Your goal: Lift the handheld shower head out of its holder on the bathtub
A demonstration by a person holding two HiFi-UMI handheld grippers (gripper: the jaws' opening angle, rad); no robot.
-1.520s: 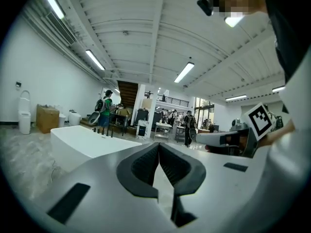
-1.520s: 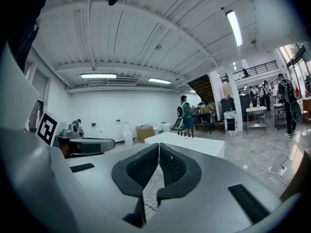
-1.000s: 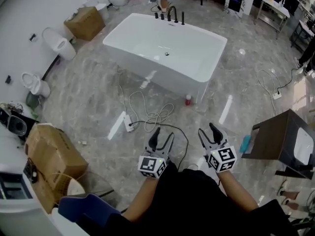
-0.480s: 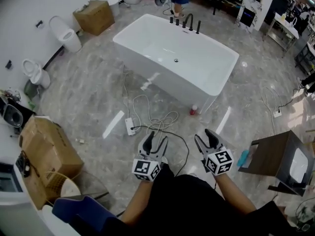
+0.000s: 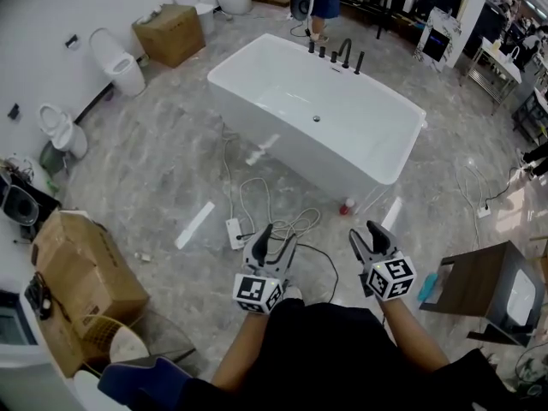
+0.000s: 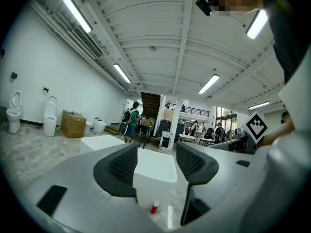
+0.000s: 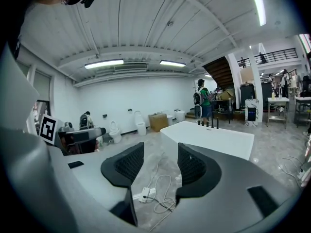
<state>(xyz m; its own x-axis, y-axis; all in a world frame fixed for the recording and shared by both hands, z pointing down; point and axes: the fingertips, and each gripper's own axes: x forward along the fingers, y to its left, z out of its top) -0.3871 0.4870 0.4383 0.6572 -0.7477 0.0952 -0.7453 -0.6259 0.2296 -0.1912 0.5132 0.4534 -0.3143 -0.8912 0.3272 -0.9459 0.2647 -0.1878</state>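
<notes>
A white freestanding bathtub [image 5: 257,80] stands on the grey marble floor ahead of me, also seen as the bathtub [image 6: 154,167] and the bathtub [image 7: 214,136] in the gripper views. Black tap fittings [image 5: 336,55] stand on its far rim; which of them is the shower head I cannot tell. My left gripper [image 5: 272,241] and right gripper [image 5: 366,237] are held out in front of me, well short of the tub. Both stand open with nothing between their fingers.
A white power strip [image 5: 235,232] with coiled cables [image 5: 282,217] lies on the floor just ahead of my grippers. A small red bottle [image 5: 347,206] stands by the tub. Cardboard boxes [image 5: 90,268], toilets [image 5: 118,62] at left, a dark cabinet [image 5: 481,282] at right. A person [image 5: 324,2] stands behind the tub.
The tub has shifted right and down in the head view and looks nearer, with the cables and power strip now right before the grippers. Both grippers stay open and empty.
</notes>
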